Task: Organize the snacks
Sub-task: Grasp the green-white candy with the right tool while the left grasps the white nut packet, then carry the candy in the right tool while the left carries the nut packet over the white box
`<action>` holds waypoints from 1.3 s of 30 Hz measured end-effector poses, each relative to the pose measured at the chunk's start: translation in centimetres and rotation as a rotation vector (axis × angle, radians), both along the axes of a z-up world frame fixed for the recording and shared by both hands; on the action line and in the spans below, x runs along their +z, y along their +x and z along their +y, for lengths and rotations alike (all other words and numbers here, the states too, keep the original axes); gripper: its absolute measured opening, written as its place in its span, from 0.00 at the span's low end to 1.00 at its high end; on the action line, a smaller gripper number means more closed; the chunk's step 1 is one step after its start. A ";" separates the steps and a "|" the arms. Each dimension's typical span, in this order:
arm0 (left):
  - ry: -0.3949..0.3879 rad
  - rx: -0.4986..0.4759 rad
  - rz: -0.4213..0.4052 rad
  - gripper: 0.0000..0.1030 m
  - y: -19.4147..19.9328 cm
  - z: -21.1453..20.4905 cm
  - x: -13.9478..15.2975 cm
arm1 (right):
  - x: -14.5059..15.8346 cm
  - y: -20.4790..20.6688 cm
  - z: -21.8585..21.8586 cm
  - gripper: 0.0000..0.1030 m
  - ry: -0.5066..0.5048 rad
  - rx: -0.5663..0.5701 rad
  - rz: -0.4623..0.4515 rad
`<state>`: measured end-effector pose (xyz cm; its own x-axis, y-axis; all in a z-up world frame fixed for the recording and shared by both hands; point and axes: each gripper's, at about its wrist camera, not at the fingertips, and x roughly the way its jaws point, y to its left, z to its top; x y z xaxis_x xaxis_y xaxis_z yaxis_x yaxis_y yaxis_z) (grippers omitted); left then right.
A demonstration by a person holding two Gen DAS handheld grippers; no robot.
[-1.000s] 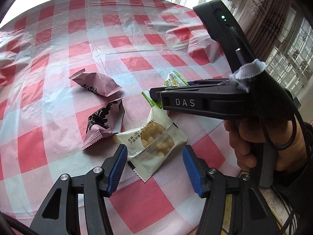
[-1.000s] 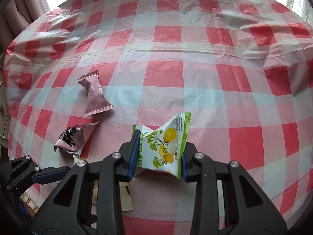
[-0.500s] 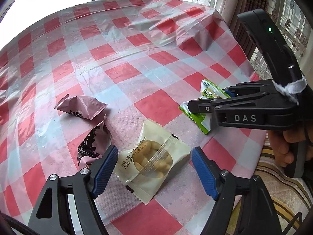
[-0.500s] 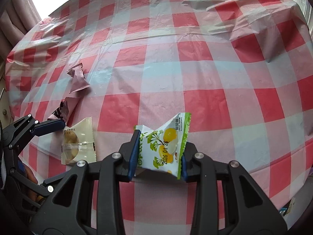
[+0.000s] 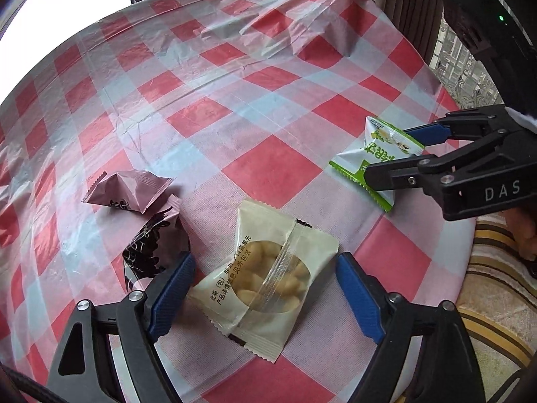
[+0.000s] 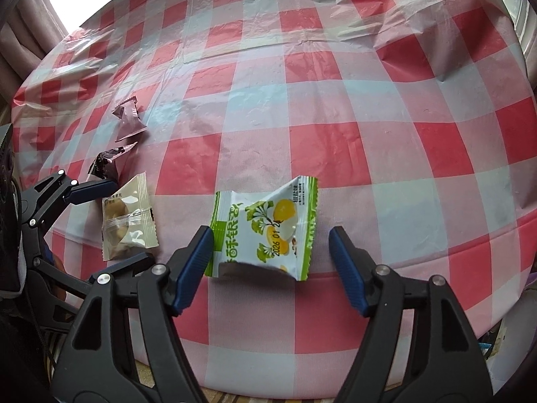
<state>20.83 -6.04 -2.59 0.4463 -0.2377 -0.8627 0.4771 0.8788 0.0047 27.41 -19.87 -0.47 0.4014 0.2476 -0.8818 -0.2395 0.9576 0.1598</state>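
Observation:
A green and white snack packet [image 6: 263, 226] lies on the checked tablecloth between the open jaws of my right gripper [image 6: 270, 258], which no longer holds it; it also shows in the left wrist view [image 5: 377, 158]. A cream packet with a clear window [image 5: 265, 273] lies between the open jaws of my left gripper [image 5: 265, 288]; it also shows in the right wrist view [image 6: 129, 216]. Two pink packets, one [image 5: 129, 191] and another [image 5: 152, 245], lie to the left of it.
The red and white checked tablecloth [image 5: 235, 100] is wrinkled at the far side. The table's near edge [image 6: 302, 379] drops off just below the grippers. A striped cushion [image 5: 496, 275] lies beyond the table's right edge.
My right gripper carried the green packet to the right, away from the other snacks, and opened; the packet now rests on the table. My left gripper stays open over the cream packet.

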 end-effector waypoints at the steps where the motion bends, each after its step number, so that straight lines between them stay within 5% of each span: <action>1: -0.007 0.004 0.003 0.77 -0.1 0.1 0.0 | 0.0 0.0 0.2 0.66 -0.012 0.004 -0.003; 4: -0.013 0.013 0.004 0.54 -0.4 0.2 0.3 | 0.1 -0.2 0.7 0.43 -0.050 0.018 -0.020; 8: -0.022 0.050 0.010 0.46 -0.4 0.4 0.4 | 0.1 -0.2 0.5 0.41 -0.027 0.027 -0.020; 25: -0.083 0.179 0.016 0.40 -1.1 -0.6 2.0 | 2.2 -1.9 -2.8 0.39 0.041 -0.018 -0.068; 39: -0.041 0.026 -0.014 0.39 -1.7 -10.7 4.4 | 2.9 -4.6 -11.8 0.39 0.041 -0.161 -0.102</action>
